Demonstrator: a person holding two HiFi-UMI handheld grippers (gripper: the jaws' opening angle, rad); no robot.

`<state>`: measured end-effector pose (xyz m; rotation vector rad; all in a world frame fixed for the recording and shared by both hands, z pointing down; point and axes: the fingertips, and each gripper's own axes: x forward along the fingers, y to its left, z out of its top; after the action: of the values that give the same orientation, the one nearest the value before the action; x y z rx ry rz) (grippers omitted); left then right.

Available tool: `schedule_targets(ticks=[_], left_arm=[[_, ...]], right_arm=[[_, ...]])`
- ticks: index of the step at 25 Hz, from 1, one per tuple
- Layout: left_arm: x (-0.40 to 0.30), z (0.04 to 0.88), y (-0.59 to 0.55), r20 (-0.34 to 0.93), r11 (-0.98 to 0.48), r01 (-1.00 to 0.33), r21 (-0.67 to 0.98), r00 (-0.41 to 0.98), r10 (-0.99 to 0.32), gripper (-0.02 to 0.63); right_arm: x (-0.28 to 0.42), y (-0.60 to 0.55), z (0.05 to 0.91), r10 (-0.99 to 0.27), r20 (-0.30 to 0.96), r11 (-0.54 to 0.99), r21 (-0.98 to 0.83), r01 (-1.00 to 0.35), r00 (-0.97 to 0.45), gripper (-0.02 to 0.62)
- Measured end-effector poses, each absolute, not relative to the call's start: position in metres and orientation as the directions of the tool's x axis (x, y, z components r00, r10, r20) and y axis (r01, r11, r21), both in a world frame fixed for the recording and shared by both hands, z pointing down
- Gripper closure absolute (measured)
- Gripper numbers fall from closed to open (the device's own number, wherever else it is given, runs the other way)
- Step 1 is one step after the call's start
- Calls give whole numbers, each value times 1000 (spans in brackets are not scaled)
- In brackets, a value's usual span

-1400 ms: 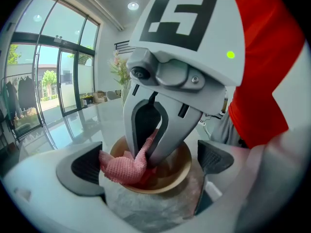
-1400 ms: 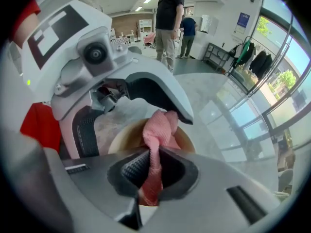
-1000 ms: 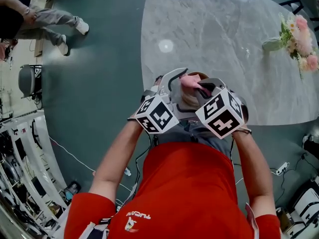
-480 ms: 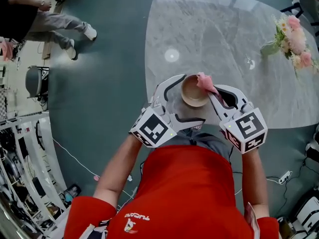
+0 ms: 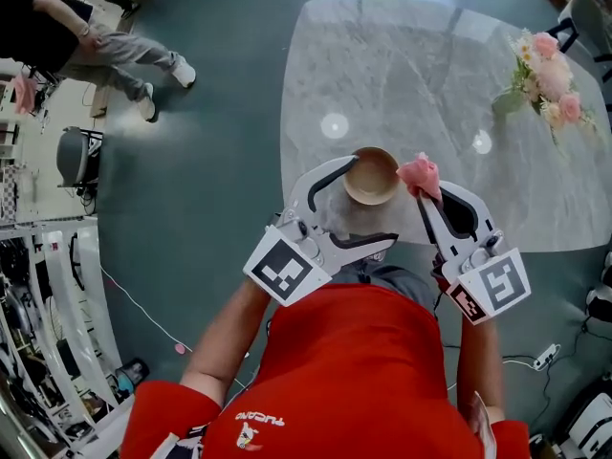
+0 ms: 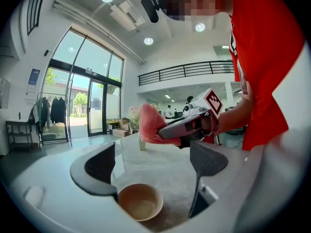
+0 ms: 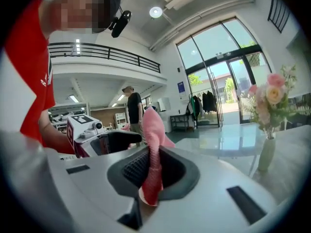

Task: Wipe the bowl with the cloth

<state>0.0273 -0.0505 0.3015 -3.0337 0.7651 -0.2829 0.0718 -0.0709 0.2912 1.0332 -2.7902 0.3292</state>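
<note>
A small tan bowl (image 5: 371, 175) stands upright on the marble table (image 5: 430, 75), close to its near edge. My left gripper (image 5: 369, 203) reaches around it. In the left gripper view the bowl (image 6: 140, 202) sits low between the two jaws. The jaws are closing; one is at the bowl's rim, the other stands off it. My right gripper (image 5: 423, 193) hovers just right of the bowl, shut on a pink cloth (image 5: 420, 174). In the right gripper view the cloth (image 7: 152, 149) is pinched between the pads and sticks up past them.
A vase of pink flowers (image 5: 548, 73) stands at the table's far right. A person (image 5: 100, 41) stands on the teal floor at the upper left. A chair (image 5: 585, 8) is at the top right. Shelving and cables (image 5: 57, 285) line the left side.
The two grippers have come apart. The right one has carried the cloth off the bowl to the right. The left one has swung down and left, leaving the bowl uncovered on the table.
</note>
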Motion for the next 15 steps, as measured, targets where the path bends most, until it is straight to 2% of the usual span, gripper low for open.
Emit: schedule_targets(ticks=[3, 9, 15], left_arm=[[25, 294, -47, 153, -862, -504, -47, 849, -505, 164], [20, 285, -42, 132, -819, -572, -41, 809, -572, 317], [15, 277, -40, 127, -787, -614, -61, 777, -617, 442]], right_arm=[[77, -61, 281, -633, 163, 743, -147, -653, -757, 572], [88, -47, 270, -652, 82, 739, -157, -655, -754, 572], [92, -35, 265, -648, 25, 747, -176, -641, -761, 572]])
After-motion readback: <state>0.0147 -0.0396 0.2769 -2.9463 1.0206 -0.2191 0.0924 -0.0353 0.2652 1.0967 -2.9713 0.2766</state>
